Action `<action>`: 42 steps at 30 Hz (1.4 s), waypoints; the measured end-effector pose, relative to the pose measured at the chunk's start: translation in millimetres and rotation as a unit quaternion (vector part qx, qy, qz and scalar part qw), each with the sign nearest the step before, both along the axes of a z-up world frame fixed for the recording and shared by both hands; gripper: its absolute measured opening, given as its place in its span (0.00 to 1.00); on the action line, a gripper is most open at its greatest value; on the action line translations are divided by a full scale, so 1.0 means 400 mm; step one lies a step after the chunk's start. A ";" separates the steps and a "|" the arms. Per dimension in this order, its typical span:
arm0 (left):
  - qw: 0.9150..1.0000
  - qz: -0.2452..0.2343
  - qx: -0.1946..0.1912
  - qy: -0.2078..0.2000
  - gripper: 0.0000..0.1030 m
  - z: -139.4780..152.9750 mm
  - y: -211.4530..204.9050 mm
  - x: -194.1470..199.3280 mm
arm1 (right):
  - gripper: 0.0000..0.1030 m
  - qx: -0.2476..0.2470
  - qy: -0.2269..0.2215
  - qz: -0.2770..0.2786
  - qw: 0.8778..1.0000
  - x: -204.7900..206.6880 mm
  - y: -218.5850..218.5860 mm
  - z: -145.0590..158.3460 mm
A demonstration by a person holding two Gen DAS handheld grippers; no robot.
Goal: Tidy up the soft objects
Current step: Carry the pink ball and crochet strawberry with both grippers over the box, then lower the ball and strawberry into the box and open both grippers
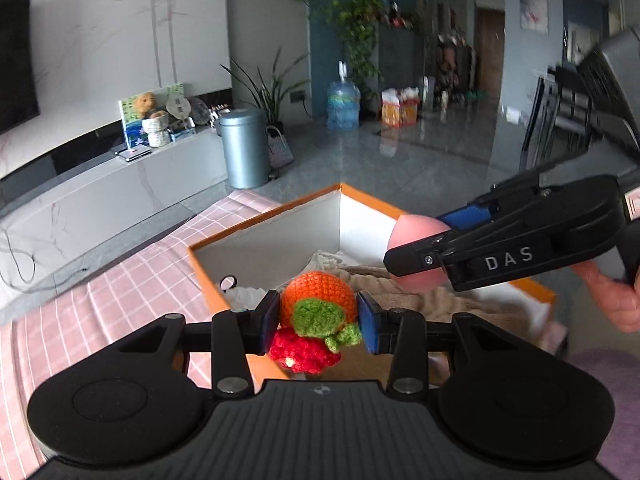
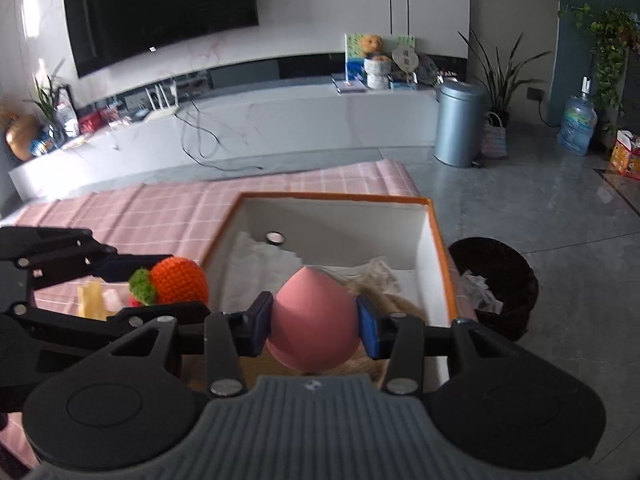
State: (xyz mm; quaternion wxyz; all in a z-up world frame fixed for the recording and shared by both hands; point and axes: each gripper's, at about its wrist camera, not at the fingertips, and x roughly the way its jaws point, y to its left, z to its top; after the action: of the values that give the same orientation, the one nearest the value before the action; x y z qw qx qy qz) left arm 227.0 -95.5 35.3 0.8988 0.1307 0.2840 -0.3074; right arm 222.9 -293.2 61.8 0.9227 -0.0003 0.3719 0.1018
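Carrying step: left gripper (image 1: pixel 318 320) clamped on crocheted fruit (image 1: pixel 318 308), right gripper (image 2: pixel 314 322) pinching pink egg-shaped sponge (image 2: pixel 312 316), both above orange-rimmed box (image 2: pixel 438 240). Next: lower inside, release.

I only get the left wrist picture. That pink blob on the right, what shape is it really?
Observer: In the right wrist view the pink sponge is a teardrop, point upward, clamped in the right gripper.
Operator: Anything beside the box I can't see?
Observer: A black bin with crumpled paper stands on the floor past the orange box.
Operator: Anything on the pink cloth?
Observer: Pale yellow pieces lie beneath the left gripper, which holds the crochet orange.
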 end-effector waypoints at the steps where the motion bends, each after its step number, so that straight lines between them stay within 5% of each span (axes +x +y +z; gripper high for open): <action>1: 1.000 -0.002 0.011 -0.001 0.45 -0.011 -0.011 0.018 | 0.43 -0.007 0.006 -0.002 1.000 0.024 -0.006 -0.010; 17: 0.987 -0.030 0.149 -0.054 0.46 -0.118 -0.090 0.140 | 0.47 0.023 0.076 -0.024 0.997 0.279 0.030 -0.125; 35: 0.980 -0.032 0.192 -0.030 0.50 -0.175 -0.113 0.160 | 0.55 -0.002 0.078 -0.017 0.997 0.271 0.041 -0.133; 42: 0.985 -0.025 0.171 -0.019 0.72 -0.161 -0.096 0.169 | 0.61 -0.010 0.067 -0.020 0.998 0.259 0.037 -0.124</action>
State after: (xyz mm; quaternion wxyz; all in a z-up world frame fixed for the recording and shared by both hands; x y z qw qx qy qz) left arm 294.7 -133.9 -29.1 0.8604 0.2953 0.3119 -0.2743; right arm 326.4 -278.4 12.2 0.8977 0.0044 0.4335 0.0790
